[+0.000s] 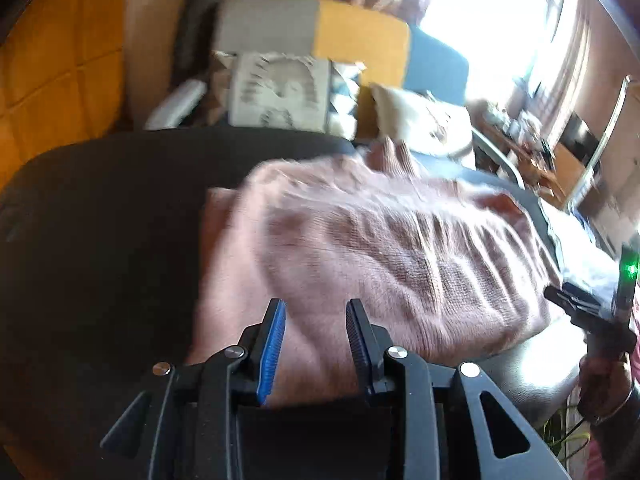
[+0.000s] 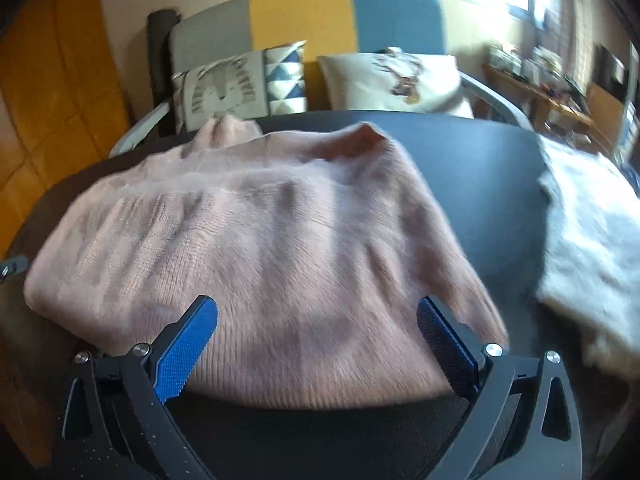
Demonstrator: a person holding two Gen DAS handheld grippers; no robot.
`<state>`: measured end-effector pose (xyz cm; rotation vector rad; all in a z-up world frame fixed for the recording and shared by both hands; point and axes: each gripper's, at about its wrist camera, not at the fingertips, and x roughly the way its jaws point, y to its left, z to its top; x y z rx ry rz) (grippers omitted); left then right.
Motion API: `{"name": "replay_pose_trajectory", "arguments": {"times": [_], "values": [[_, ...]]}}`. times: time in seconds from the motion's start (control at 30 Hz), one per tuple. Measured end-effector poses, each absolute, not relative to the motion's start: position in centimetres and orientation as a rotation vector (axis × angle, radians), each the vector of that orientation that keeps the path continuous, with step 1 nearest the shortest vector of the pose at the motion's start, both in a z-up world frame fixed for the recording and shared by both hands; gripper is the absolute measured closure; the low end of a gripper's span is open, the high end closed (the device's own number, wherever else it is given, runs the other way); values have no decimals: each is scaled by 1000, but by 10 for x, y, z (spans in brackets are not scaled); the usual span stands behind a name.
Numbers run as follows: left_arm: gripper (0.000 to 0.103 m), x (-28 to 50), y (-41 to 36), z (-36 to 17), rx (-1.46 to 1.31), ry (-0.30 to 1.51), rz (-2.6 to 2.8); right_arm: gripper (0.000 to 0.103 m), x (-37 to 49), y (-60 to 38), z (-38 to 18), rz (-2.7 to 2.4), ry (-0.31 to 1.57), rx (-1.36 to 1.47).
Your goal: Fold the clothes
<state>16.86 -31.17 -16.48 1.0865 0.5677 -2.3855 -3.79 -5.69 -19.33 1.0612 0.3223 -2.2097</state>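
Pink sweater spread across the dark table, hem along the near edge. Left gripper narrow, nothing pinched, over the sweater's near-left part. Right gripper wide, empty, above the hem. White fleece at the right edge.

I am looking at a pink sweater of soft knitted wool, fuzzy and ribbed, lying matt on the table, whose dark top is showing smooth with a dull sheen. Beside it a white throw is looking fluffy, like fur. My left gripper and my right gripper are showing matt black plastic with shiny metal screws, and my fingers are wearing blue rubbery pads with a fine dotted grain. The cushions behind are looking like printed woven cloth.
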Motion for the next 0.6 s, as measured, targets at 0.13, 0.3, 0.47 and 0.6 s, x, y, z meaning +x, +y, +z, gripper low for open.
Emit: {"name": "replay_pose_trajectory", "arguments": {"times": [0.13,0.3,0.47,0.6], "values": [[71,150,-331,-202,1179,604,-2316,0,-50,-75,-218,-2113,454,1100],[70,175,-327,-206,1175,644,-2346,0,-42,-64,-221,-2074,482,1102],[70,202,-305,-210,1204,585,-2352,0,-22,-46,-224,-2100,459,1101],[71,214,-299,-218,1207,612,-2356,0,1,-28,-226,-2106,453,1090]]}}
